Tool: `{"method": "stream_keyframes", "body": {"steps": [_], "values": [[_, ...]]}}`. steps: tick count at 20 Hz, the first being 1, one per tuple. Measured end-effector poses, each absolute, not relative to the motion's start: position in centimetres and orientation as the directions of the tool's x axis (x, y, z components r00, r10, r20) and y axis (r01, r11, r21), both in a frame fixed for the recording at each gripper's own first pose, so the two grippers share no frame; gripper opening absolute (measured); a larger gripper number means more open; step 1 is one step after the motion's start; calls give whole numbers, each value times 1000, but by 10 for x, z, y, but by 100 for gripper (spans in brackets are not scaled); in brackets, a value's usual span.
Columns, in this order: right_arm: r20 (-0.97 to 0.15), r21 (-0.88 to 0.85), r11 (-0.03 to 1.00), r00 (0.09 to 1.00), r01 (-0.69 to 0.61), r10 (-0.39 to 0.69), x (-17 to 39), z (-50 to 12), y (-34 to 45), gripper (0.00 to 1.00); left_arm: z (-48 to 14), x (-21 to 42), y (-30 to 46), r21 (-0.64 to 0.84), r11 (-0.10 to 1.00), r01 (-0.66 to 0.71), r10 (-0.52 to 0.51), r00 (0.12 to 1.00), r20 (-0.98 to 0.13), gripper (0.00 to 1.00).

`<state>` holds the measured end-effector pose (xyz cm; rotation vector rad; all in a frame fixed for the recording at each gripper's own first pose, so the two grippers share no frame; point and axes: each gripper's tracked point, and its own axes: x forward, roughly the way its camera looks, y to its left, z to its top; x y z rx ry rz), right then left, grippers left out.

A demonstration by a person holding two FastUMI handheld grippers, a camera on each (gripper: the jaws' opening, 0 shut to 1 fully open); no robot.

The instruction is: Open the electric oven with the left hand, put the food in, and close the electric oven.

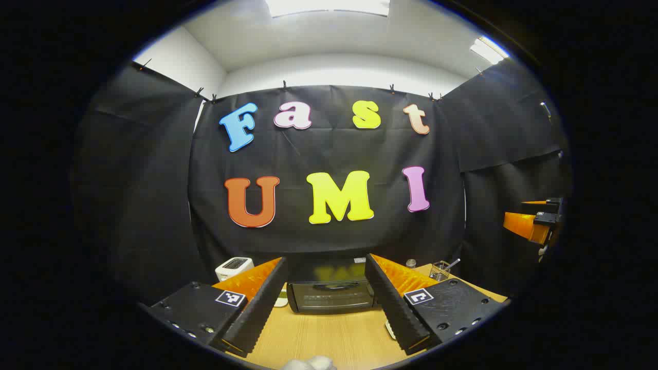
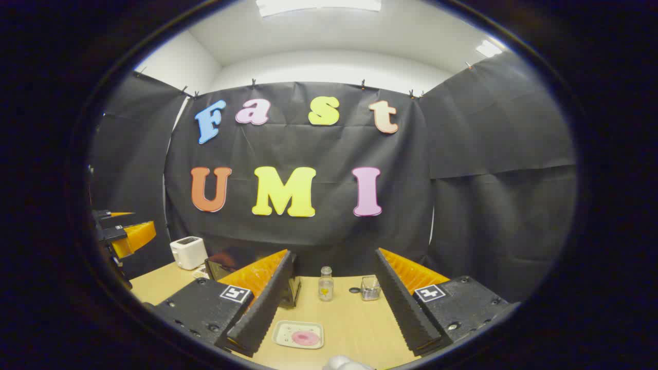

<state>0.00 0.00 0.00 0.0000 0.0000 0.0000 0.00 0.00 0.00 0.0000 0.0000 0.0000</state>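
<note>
The black electric oven [image 1: 329,297] stands on the wooden table [image 1: 329,339] straight ahead in the left gripper view, door shut. My left gripper [image 1: 325,262] is open and empty, well short of the oven, its fingers framing it. In the right gripper view a small white tray with pink food [image 2: 299,334] lies on the table just inside the left finger. My right gripper [image 2: 333,254] hangs open above it, holding nothing. A corner of the oven [image 2: 220,267] peeks out behind that finger. Each gripper shows at the other view's edge: right gripper [image 1: 534,222], left gripper [image 2: 122,232].
A white toaster [image 1: 234,267] [image 2: 188,252] sits left of the oven. A small glass jar [image 2: 325,283] and a wire mesh holder [image 2: 370,288] stand at the back of the table, right of the oven. Black cloth walls close in the booth.
</note>
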Motion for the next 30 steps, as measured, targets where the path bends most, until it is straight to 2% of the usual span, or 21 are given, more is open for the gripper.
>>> {"method": "stream_keyframes", "body": {"steps": [2,4,8,9,10,12,13,14,15,16,18,23,30], "values": [[3,1,1000,1000,3,-3,2,0,0,96,-3,3,1,5,1000,4,-4,1000,-6,96],[-5,-1,1000,1000,1,-1,3,-2,2,100,-5,6,2,0,1000,5,-5,1000,-12,96],[-8,-1,1000,1000,4,-4,9,-3,1,100,-8,14,5,-1,1000,-5,5,1000,-17,96],[-11,-2,1000,1000,5,-5,10,-3,0,96,-9,17,4,-6,1000,-3,3,1000,-16,96],[-12,-3,1000,1000,3,-4,13,-4,1,100,-9,20,5,-8,1000,0,0,1000,-14,96],[-20,-9,1000,1000,3,-4,17,-5,1,100,-12,28,5,-5,1000,0,0,1000,-15,96],[-24,-10,1000,1000,1,-2,19,-5,2,96,-14,35,4,-7,1000,2,-2,1000,-18,96],[-27,-12,1000,1000,0,0,20,-6,3,100,-16,43,2,-8,1000,5,-5,1000,-18,96],[-28,-16,1000,1000,0,0,21,-5,2,96,-18,52,1,-8,1000,6,-6,1000,-17,96],[-29,-20,1000,1000,1,-2,23,-5,1,100,-22,62,0,-9,1000,8,-9,1000,-20,96],[-37,-23,1000,999,5,-6,26,-3,-2,100,-32,86,-6,-16,1000,18,-19,1000,-22,96],[-55,-41,998,997,48,-51,29,-1,-17,100,-80,158,-23,-21,998,58,-59,996,-73,97],[-135,-49,990,981,133,-138,24,-20,-36,100,-176,230,-36,-19,997,72,-74,970,-230,97]]}}
